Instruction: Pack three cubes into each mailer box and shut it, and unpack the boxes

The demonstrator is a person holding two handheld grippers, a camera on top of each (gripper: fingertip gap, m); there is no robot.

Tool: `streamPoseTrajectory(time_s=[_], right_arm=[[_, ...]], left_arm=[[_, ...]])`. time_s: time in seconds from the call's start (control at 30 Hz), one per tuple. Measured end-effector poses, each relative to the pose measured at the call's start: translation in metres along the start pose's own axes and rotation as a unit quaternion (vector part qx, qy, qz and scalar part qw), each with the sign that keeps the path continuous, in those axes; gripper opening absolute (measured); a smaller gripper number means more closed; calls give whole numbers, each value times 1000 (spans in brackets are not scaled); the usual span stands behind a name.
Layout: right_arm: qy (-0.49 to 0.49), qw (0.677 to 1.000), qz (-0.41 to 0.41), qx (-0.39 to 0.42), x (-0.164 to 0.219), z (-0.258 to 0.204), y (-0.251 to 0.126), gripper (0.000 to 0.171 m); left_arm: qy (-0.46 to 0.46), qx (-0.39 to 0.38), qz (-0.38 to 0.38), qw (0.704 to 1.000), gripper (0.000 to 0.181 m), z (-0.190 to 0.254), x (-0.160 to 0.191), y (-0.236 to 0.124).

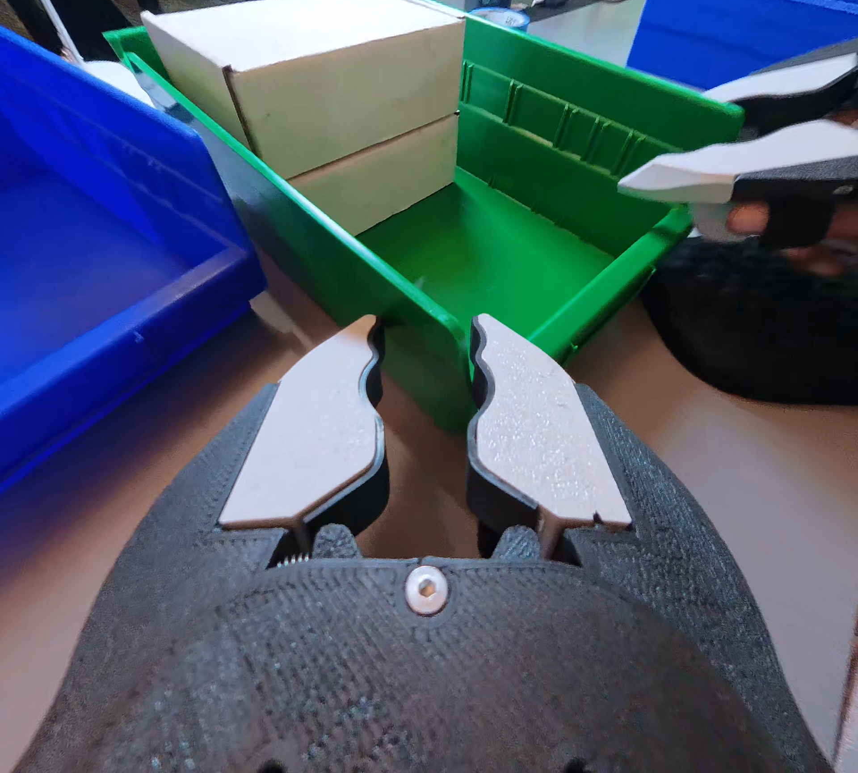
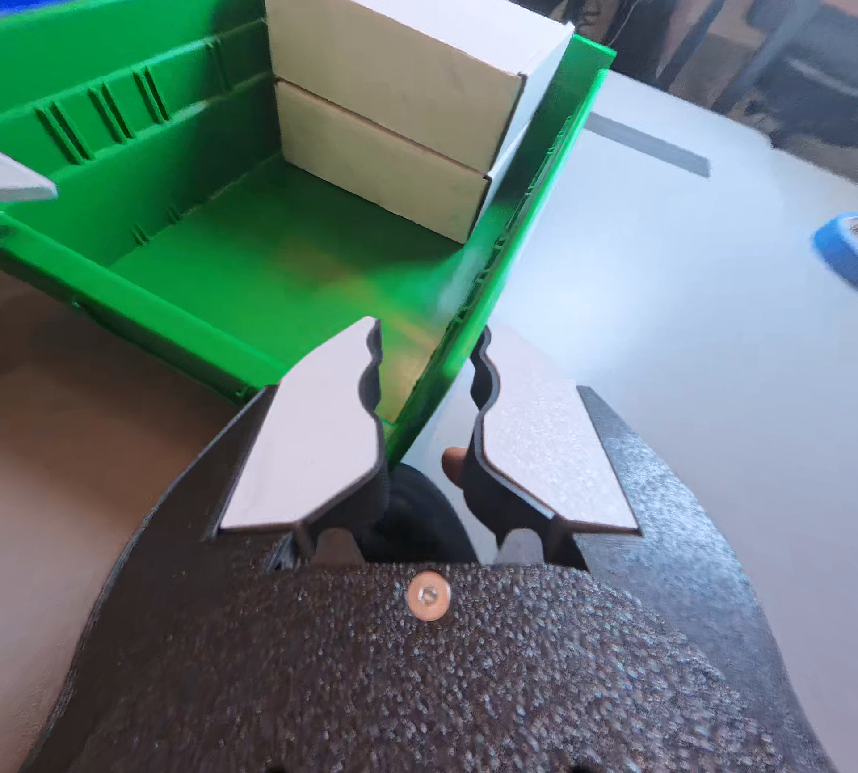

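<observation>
Left wrist view has the left hand-held gripper [image 1: 426, 328] with its fingers apart and nothing between them, hanging right at the near corner of the green bin [image 1: 487, 267]. Two closed mailer boxes [image 1: 325, 100] sit stacked at the bin's far end. The right hand-held gripper [image 2: 429, 332] is spread too, straddling the bin's side wall. Blue bins [image 1: 93, 239] flank it on the table [image 1: 696, 495].
</observation>
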State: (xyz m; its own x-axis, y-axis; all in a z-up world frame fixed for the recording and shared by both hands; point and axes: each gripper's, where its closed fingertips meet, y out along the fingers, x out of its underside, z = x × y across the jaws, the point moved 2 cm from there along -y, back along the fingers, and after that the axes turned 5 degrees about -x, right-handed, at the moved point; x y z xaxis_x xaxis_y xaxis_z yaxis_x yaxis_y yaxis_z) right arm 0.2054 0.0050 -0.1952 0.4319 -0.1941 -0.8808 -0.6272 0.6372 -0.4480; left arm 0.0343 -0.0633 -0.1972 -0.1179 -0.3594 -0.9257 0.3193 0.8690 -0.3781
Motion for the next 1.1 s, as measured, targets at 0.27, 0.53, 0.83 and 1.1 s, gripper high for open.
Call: streamPoseTrajectory(time_s=[0.27, 0.53, 0.83, 1.1], right_arm=[[-78, 990, 73, 94, -17, 1, -37, 15], [-126, 971, 178, 96, -98, -24, -78, 8], [-147, 945, 289, -37, -217, -132, -40, 9], [-146, 935, 275, -169, -236, -246, 33, 9]], left_arm=[[120, -30, 55, 991, 26, 12, -25, -20], [143, -86, 153, 974, 20, -9, -98, -96], [141, -229, 181, 946, 21, -99, -117, -234], [149, -319, 108, 930, 21, -162, -53, -312]])
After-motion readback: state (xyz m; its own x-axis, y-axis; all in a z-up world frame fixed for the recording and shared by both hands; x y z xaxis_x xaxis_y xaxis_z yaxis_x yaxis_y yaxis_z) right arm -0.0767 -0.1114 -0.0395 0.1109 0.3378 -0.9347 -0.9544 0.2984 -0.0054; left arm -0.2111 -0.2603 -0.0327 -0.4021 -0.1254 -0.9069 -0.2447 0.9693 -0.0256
